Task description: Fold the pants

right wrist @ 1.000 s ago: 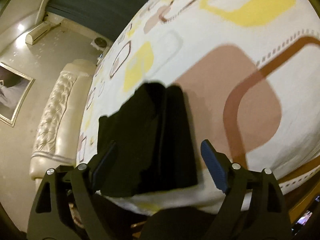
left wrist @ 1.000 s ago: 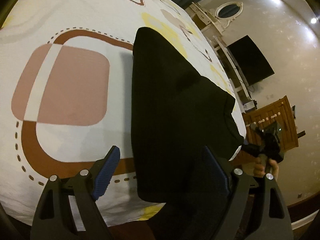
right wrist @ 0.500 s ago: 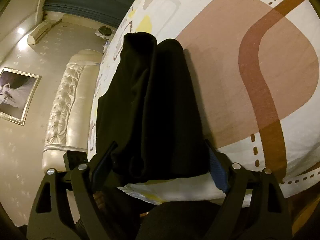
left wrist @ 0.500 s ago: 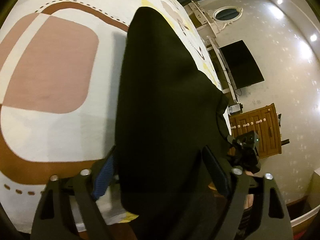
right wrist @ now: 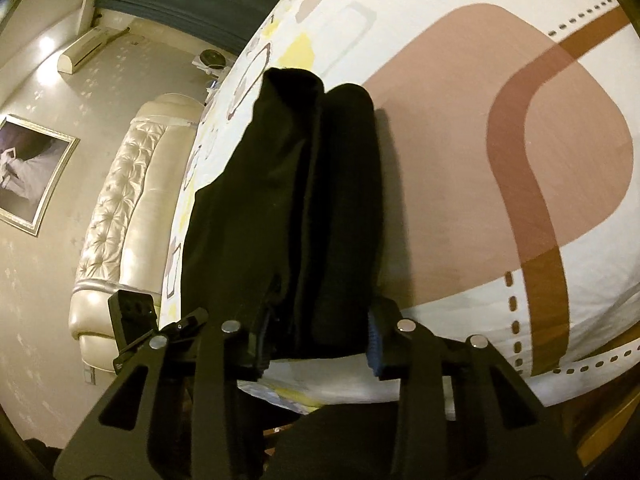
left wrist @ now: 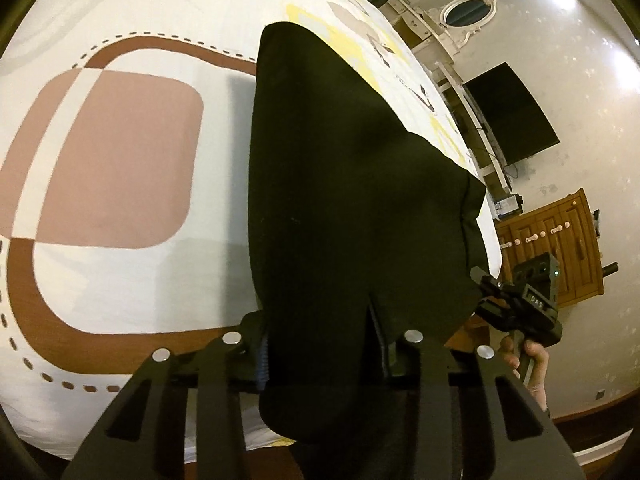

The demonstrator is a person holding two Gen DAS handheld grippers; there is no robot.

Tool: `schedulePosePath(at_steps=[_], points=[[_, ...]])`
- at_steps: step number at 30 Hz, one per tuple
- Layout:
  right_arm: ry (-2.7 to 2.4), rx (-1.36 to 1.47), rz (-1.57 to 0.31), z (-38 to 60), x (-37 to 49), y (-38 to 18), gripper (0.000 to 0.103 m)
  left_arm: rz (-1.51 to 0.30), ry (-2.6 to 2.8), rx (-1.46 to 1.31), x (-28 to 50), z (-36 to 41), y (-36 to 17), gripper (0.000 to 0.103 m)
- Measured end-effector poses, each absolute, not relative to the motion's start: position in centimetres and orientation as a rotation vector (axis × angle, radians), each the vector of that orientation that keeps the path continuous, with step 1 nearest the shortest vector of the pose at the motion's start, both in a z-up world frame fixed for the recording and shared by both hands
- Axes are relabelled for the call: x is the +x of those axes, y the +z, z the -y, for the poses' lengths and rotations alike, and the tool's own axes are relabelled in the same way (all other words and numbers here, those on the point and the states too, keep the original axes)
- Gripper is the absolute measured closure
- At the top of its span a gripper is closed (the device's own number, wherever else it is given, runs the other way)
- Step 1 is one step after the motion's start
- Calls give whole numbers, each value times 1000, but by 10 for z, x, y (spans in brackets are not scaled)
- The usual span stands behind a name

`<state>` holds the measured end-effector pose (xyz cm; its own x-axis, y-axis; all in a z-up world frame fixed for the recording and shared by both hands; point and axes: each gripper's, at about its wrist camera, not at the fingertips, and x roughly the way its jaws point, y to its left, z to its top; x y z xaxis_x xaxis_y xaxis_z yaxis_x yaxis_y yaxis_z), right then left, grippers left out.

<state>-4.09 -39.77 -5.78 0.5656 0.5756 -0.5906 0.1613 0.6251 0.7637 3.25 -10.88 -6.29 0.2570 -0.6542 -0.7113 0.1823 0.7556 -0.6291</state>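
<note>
Just closed on the near edge of the black pants (left wrist: 352,208): left gripper (left wrist: 320,356) and right gripper (right wrist: 316,344), each now pinching cloth on the bed (left wrist: 120,160), seemingly ready for lifting into a fold.

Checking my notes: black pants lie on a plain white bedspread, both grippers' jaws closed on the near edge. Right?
Not quite. The left wrist view shows the bedspread is patterned, not plain. The black pants do lie on it, with the left gripper and right gripper closed on the near edge.
</note>
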Motion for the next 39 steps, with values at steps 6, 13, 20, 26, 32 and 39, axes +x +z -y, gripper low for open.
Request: schedulePosePath(at_steps=[6, 13, 20, 26, 32, 39], points=[[312, 876, -974, 380, -30, -57, 68, -1176, -555, -440, 32, 88, -59, 64], [383, 856, -1014, 340, -3, -59, 68, -1167, -490, -410, 28, 50, -51, 64], [455, 816, -1061, 294, 22, -58, 68, -1166, -439, -462, 19, 4, -55, 64], [460, 835, -1076, 293, 22, -65, 68, -1167, -458, -501, 19, 4, -61, 63], [465, 857, -1078, 296, 20, -72, 68, -1163, -477, -529, 19, 4, -65, 62], [470, 866, -1084, 295, 22, -70, 46, -1135, -525, -556, 18, 2, -63, 48]])
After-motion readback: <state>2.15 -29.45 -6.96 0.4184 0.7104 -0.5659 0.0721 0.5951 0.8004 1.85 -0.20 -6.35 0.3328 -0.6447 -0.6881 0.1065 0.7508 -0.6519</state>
